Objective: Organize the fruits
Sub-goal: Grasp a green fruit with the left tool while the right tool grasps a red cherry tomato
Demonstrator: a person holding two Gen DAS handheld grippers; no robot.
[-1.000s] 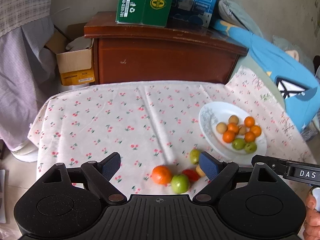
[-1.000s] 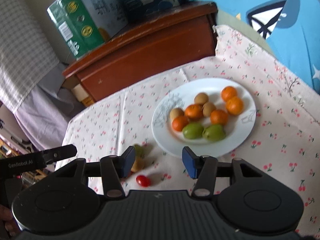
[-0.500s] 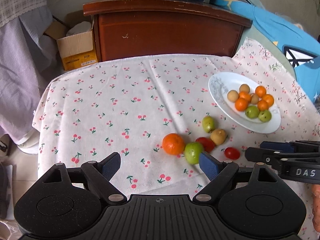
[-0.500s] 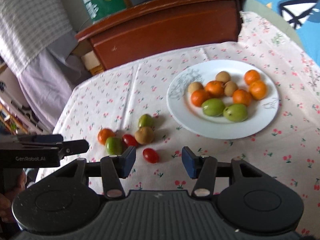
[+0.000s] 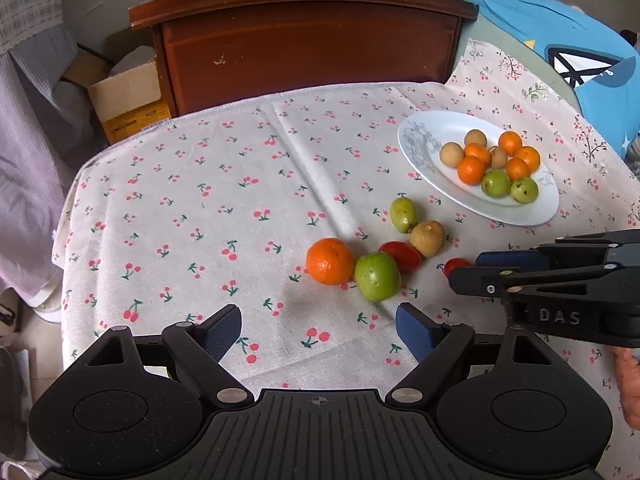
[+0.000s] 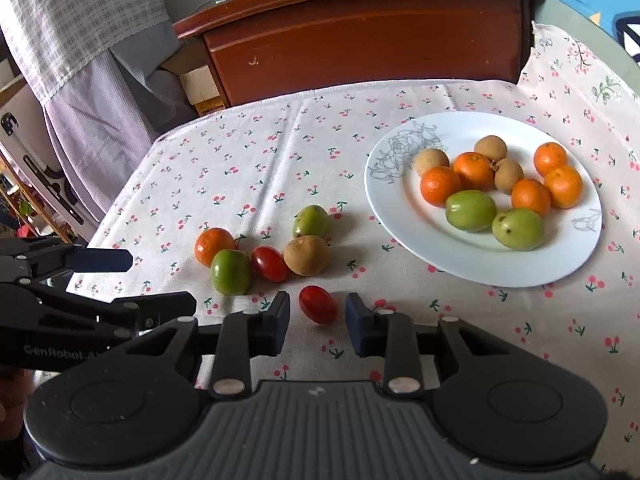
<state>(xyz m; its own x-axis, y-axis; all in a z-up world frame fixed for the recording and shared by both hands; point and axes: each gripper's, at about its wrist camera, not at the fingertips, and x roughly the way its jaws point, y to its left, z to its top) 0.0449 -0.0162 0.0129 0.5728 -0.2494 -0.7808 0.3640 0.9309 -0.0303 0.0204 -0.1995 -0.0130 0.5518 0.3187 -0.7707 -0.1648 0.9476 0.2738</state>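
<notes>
Right gripper point(image 6: 318, 322) points down at the cherry-print tablecloth point(image 6: 248, 152) with its jaws closing around a lone cherry tomato point(image 6: 318, 304); the tomato lies between the pads, which stand just clear of it on both sides, so nothing is gripped. Left gripper point(image 5: 318, 330) hovers with jaws spread wide and empty, just short of the loose cluster: mandarin point(image 5: 330, 261), green fruit point(image 5: 377, 276), second cherry tomato point(image 5: 400, 256), brown fruit point(image 5: 427, 238) and a smaller green fruit point(image 5: 404, 214). White plate point(image 6: 388, 200) sits further back to the right, already holding mandarins, brown fruits and two green fruits.
</notes>
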